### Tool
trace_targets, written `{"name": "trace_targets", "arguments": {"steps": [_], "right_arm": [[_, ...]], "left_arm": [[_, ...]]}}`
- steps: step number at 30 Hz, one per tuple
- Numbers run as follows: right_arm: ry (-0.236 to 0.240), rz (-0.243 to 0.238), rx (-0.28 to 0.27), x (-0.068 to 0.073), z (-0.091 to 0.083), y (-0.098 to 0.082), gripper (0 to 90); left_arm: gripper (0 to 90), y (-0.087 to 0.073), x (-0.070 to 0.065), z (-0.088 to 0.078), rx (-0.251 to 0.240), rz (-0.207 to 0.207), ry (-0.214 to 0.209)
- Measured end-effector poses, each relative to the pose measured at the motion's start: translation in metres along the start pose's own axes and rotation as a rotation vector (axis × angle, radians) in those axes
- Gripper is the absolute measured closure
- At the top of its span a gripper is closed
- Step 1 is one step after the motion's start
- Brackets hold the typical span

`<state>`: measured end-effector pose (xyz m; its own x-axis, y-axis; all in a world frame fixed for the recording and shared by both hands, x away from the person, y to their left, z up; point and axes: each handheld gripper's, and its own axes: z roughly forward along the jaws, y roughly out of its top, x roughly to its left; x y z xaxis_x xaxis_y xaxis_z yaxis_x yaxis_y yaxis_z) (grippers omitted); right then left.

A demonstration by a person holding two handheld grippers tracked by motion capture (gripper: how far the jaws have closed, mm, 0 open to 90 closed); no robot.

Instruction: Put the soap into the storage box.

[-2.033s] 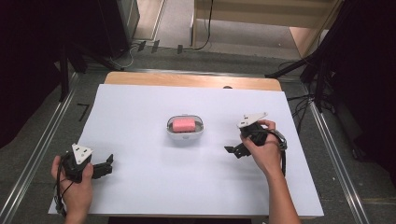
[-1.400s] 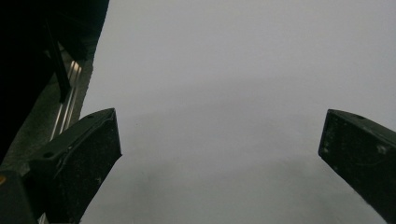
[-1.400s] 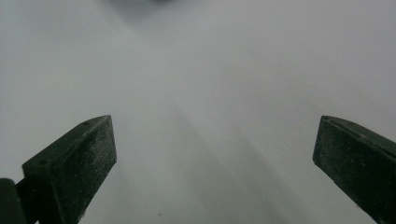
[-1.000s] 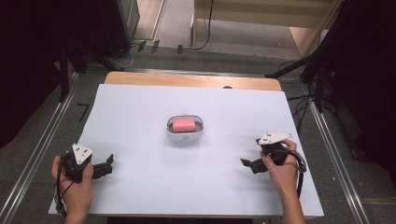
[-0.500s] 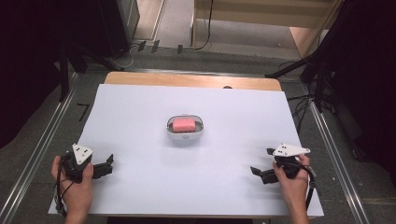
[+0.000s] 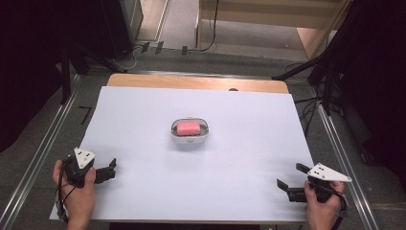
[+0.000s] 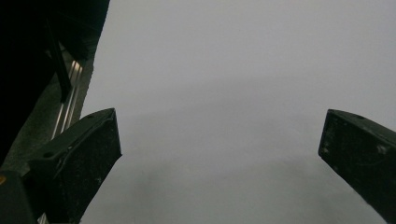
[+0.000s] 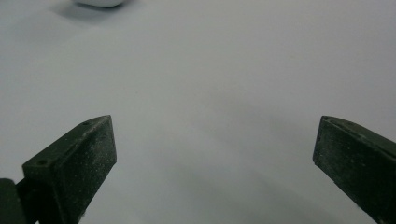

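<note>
A pink soap bar [image 6: 188, 127] lay in a small white oval dish [image 6: 190, 139] at the centre of the white table [image 6: 239, 153]. The left gripper [image 6: 111, 169] and right gripper [image 6: 289, 178] rested at the near corners, jaws spread wide and holding nothing.

text: none legible | labels: none | brands: none | numbers: none | signs: none

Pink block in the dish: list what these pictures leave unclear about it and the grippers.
- pink block, high view: too small to tell its material; the white dish wall hides its underside.
- white dish, right gripper view: cut off by the top edge.
- left gripper and right gripper: wide open, nothing between the jaws; the hands hide their handles.
</note>
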<state>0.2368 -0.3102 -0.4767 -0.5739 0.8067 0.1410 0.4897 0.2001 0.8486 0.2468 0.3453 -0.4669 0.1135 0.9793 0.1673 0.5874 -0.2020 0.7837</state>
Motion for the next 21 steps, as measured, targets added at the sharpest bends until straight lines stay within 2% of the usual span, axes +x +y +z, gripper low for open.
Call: {"name": "trace_targets", "arguments": {"steps": [11,15,21], "right_arm": [[-0.054,0.078,-0.072,-0.017,-0.04,-0.028,0.0],[-0.04,0.107,-0.095,-0.019,-0.039,-0.034,0.0],[-0.041,0.098,-0.084,-0.019,-0.036,-0.034,0.0]], "left_arm": [[0.0,0.0,0.001,0.0,0.005,-0.006,-0.003],[0.0,0.0,0.001,0.0,0.001,-0.005,-0.002],[0.0,0.0,0.001,0.0,0.006,-0.007,-0.002]]}}
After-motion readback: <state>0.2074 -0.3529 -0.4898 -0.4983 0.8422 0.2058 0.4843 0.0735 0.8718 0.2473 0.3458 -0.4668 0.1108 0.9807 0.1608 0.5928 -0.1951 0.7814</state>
